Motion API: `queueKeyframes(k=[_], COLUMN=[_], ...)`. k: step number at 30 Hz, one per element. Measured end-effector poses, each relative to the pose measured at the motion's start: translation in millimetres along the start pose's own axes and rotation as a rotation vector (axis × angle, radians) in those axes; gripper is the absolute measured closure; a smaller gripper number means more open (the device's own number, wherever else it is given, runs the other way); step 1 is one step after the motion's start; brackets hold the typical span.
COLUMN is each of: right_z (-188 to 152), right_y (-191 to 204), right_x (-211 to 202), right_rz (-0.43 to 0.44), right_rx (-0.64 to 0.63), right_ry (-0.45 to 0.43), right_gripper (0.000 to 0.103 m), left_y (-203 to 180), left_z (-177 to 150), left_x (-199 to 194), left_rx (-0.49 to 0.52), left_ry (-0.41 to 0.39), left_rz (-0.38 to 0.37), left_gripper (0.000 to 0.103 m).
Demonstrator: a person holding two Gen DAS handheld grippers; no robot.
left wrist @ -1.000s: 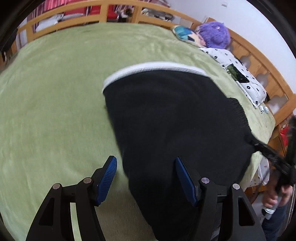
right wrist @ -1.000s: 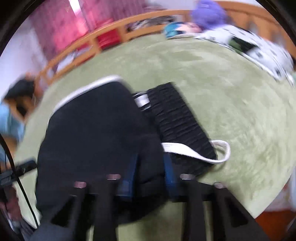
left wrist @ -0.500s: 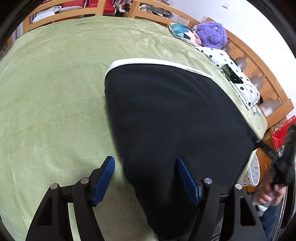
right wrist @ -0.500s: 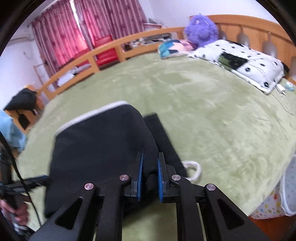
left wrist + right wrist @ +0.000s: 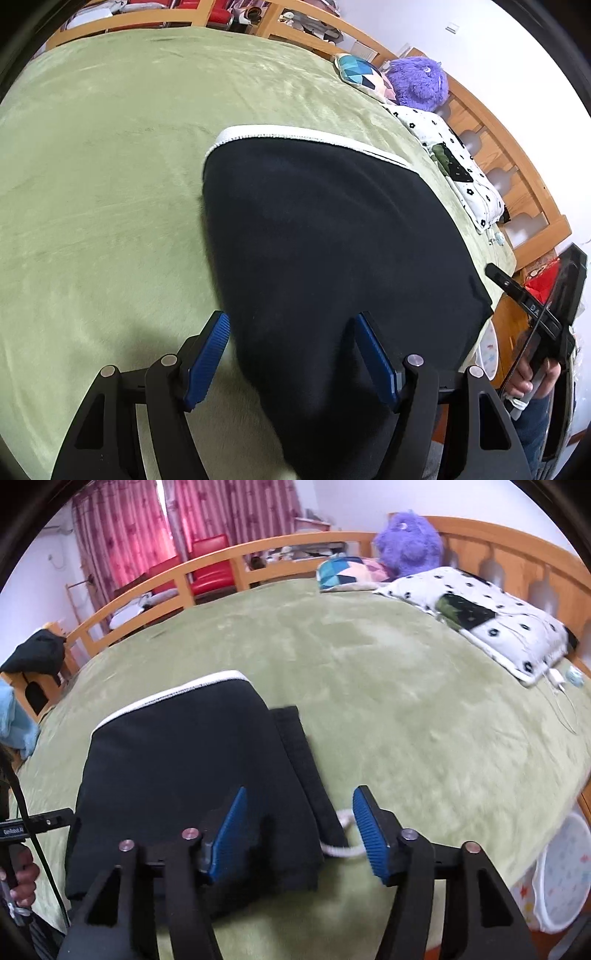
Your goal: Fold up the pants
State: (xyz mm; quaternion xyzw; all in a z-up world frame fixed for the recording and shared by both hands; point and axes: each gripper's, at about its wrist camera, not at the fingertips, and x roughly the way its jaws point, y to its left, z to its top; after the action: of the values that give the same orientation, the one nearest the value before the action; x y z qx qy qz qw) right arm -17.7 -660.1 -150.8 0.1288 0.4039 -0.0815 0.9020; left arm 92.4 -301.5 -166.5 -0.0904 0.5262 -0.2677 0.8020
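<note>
The black pants (image 5: 325, 236) lie folded flat on the green blanket (image 5: 110, 184), with a white-trimmed edge at the far side. In the right wrist view the pants (image 5: 184, 760) show a ribbed waistband and a white drawstring (image 5: 341, 843) at their right side. My left gripper (image 5: 291, 354) is open, its jaws straddling the near left edge of the pants without closing on them. My right gripper (image 5: 299, 830) is open just above the pants' near right corner and the drawstring.
A spotted pillow (image 5: 491, 627), a patterned cushion (image 5: 351, 570) and a purple plush toy (image 5: 408, 542) lie by the wooden headboard (image 5: 517, 554). A wooden rail (image 5: 221, 568) borders the far side. A white basket (image 5: 565, 878) stands beside the bed.
My right gripper was shut on the pants' corner, laid it down and has opened. The pants have settled flat. My left gripper stayed open at the near edge.
</note>
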Motion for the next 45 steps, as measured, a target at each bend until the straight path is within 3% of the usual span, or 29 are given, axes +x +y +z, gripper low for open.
queueKeyframes(k=[4,7,10,13,14,16,18,20,22,25,29,33,37,45], right_z=[3,0,-1,-2,-2,-1,-1,0,1,4,7,6,-1,-12], right_y=[-10,-16,-21,-21,-21,-18,-13,-6,3,13,36,59,98,238], right_x=[54,72,87,92,92,91,82,74,64,48,28,11,10,37], right_rz=[0.069,0.125,0.180,0.191,0.191,0.182,0.201,0.159,0.119,0.104,0.054,0.075,0.135,0.271], right_rx=[0.036,0.071,0.104,0.097,0.095,0.083,0.071,0.042,0.012,0.017,0.001,0.022,0.022,0.006], right_ry=[0.155,0.189,0.229,0.241,0.239,0.233,0.217,0.194,0.164,0.132,0.094,0.055,0.043,0.055], right_gripper=[0.037,0.027,0.023,0.023,0.024,0.030,0.048,0.056,0.066,0.074,0.077,0.078,0.079,0.079], left_y=[9,11,12,17,18,18,17,18,20,20,23,42,79,191], left_z=[5,8,10,10,9,9,9,9,9,11,16,21,27,25], left_x=[16,25,35,41,40,37,33,26,19,5,-13,-36,-72,-157], left_rx=[-0.053,-0.045,-0.034,-0.067,-0.073,-0.067,-0.056,-0.061,-0.067,-0.054,-0.043,-0.055,-0.058,-0.076], left_ry=[0.030,0.035,0.041,0.035,0.027,0.016,0.003,-0.015,-0.025,-0.046,-0.057,-0.073,-0.108,-0.178], left_rz=[-0.038,-0.052,-0.046,-0.074,-0.088,-0.088,-0.081,-0.095,-0.112,-0.142,-0.160,-0.172,-0.130,0.020], left_gripper=[0.035,0.034,0.035,0.043,0.049,0.057,0.067,0.074,0.078,0.081,0.083,0.084,0.084,0.085])
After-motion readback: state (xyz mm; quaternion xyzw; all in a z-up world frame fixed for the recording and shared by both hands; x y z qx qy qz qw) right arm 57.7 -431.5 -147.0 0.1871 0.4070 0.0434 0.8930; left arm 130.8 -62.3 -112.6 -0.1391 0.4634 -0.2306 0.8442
